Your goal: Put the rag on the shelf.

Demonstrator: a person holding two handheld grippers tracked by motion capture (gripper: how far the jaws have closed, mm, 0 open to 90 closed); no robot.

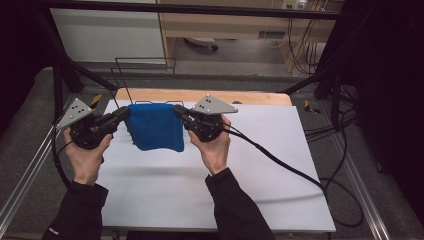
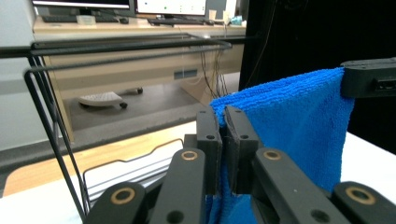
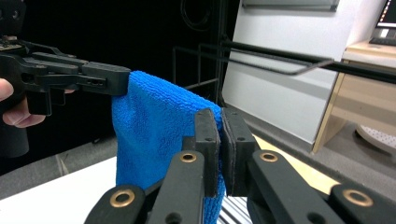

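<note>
High view: a blue cloth [image 1: 155, 126] hangs stretched between the left gripper [image 1: 121, 116] and the right gripper [image 1: 180, 113], lifted above the white table [image 1: 200, 190] just in front of a black wire rack [image 1: 145, 65]. In the left gripper view the jaws are pinched tight on the cloth's top corner, the other gripper clamping the far corner. The right gripper view shows the same: jaws pressed together on the cloth's upper edge, the fabric draping down between them
</note>
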